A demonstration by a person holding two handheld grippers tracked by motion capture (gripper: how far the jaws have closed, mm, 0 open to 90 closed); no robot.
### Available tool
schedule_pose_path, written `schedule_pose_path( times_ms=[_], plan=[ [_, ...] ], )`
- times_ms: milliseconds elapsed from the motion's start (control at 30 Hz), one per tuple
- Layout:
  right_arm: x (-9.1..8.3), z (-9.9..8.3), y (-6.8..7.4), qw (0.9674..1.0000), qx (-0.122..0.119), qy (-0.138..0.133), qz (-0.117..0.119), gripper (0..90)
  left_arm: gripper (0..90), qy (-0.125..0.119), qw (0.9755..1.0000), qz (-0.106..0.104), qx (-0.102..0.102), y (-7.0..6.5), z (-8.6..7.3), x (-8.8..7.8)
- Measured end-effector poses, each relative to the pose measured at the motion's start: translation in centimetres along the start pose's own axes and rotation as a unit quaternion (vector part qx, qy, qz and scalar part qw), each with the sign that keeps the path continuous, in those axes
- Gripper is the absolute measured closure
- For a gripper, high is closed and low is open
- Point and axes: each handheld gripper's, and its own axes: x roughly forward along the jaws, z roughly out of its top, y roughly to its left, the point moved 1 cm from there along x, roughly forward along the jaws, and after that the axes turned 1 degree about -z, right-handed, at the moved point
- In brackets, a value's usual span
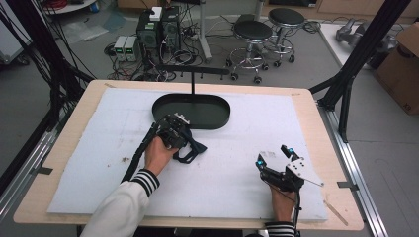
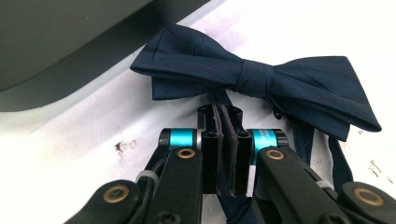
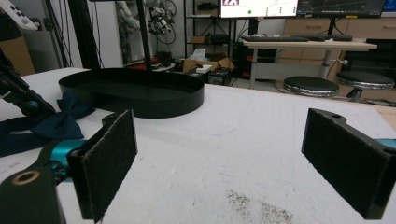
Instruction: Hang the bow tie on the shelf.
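White-padded worktop point(image 1: 237, 163) bearing a black oval tray point(image 1: 191, 111), with a navy bow tie point(image 2: 252, 77) lying flat on the pad just in front of its rim. In the left claw's view the tie's long axis runs across the frame. Its strap passes between that left claw point(image 2: 223, 122), closed on it and hiding most of the tie from above; the right claw point(image 3: 219, 154) gapes wide over bare pad, well apart.

Your left gripper point(image 1: 174, 129) sits low with jaws pressed together; your right gripper point(image 1: 274, 158) rests apart near your side, jaws spread wide.
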Motion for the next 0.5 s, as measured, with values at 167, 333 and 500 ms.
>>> schedule_pose_path(
  times_ms=[167,333,500],
  plan=[
    [0.00,0.00,0.00,1.0000,0.000,0.000,0.000,9.5,83.1,0.003,1.0000,0.001,0.004,-0.11,-0.05,0.09],
    [0.00,0.00,0.02,1.0000,0.001,0.000,0.000,9.5,75.8,0.015,0.9999,0.001,0.009,-0.37,-0.13,0.49],
    [0.01,-0.01,0.01,1.0000,0.001,-0.001,-0.001,9.5,70.9,0.017,0.9999,0.001,0.004,-0.29,-0.12,0.55]
  ],
)
